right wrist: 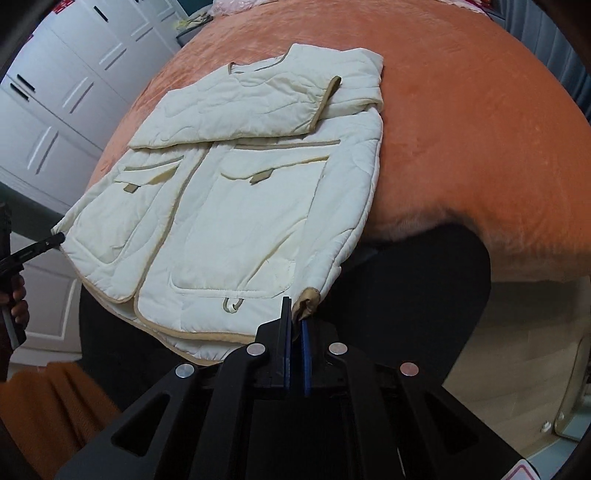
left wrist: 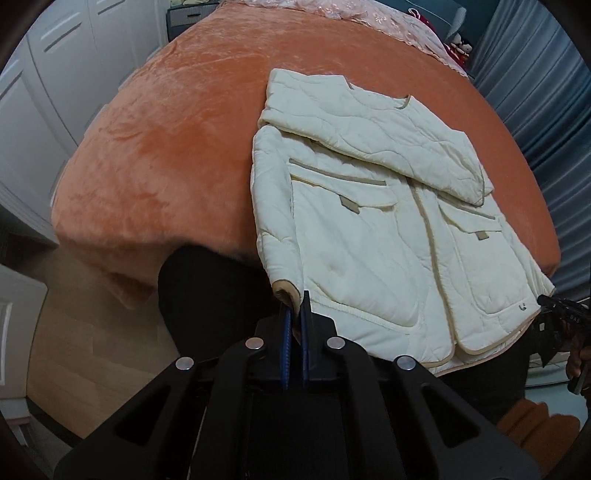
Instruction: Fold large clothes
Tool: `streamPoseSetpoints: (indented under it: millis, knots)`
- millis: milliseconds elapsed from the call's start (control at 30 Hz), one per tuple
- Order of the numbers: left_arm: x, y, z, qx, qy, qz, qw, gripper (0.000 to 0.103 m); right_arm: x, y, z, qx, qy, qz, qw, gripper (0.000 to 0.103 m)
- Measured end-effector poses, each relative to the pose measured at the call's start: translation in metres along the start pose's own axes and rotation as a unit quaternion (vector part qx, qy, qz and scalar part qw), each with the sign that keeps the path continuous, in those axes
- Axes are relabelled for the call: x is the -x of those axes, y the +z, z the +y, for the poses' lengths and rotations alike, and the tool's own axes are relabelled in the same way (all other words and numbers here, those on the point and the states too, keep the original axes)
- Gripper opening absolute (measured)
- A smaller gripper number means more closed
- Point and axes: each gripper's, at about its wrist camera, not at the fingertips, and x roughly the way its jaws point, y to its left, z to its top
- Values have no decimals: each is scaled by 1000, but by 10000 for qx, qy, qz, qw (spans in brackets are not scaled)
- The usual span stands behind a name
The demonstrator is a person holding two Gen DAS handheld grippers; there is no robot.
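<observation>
A cream quilted jacket with tan trim lies front-up on an orange bedspread, one sleeve folded across its chest. My left gripper is shut on the jacket's near left corner by the tan sleeve cuff. The jacket also shows in the right wrist view. My right gripper is shut on the other near corner beside a tan cuff. Each gripper shows at the far hem corner in the other's view: the right one, the left one.
The bed edge drops to a wooden floor. White wardrobe doors stand beside the bed, blue curtains on the other side. A pink lace cover lies at the bed's far end. Dark trousers are below the hem.
</observation>
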Motion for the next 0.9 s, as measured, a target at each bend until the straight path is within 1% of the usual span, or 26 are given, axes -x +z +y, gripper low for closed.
streamPoseSetpoints:
  millis: [67, 133, 167, 233, 333, 400, 467, 533, 600, 667, 733, 800, 900]
  knots:
    - [21, -14, -4, 201, -187, -80, 9996, 3, 19, -5, 4, -36, 64, -80, 9999, 4]
    - [39, -12, -8, 294, -288, -357, 9985, 3, 38, 7, 6, -71, 106, -427, 9990, 4]
    - [45, -6, -10, 315, -319, -537, 9976, 3, 46, 21, 6, -104, 150, -660, 9977, 4]
    - [55, 16, -13, 272, -279, -942, 9948, 3, 62, 53, -1, -191, 217, -1210, 9922, 4]
    - [54, 64, -14, 302, -174, -1473, 9885, 3, 70, 105, -12, -375, 276, -1946, 9798, 4]
    - [45, 97, -16, 354, -117, -1766, 9836, 4, 62, 141, -23, -552, 298, -2277, 9717, 4]
    - [31, 127, -17, 481, -81, -1945, 9797, 4, 49, 174, -30, -765, 286, -2533, 9639, 4]
    - [12, 154, -23, 545, 46, -2016, 9779, 4, 32, 199, -33, -933, 214, -2664, 9591, 4]
    - [-11, 180, -31, 488, 310, -2071, 9766, 4, 14, 224, -34, -1011, 49, -2775, 9554, 4]
    - [-32, 204, -33, 507, 464, -2072, 9759, 5, -3, 240, -35, -1065, -107, -2851, 9525, 4]
    - [-52, 225, -32, 606, 521, -1979, 9770, 6, -20, 259, -39, -1247, -143, -2874, 9496, 4]
    - [-74, 243, -28, 757, 576, -1806, 9789, 6, -36, 272, -42, -1377, -135, -2863, 9481, 4]
    - [-107, 260, -25, 825, 729, -1635, 9804, 6, -59, 288, -40, -1398, -275, -2788, 9497, 4]
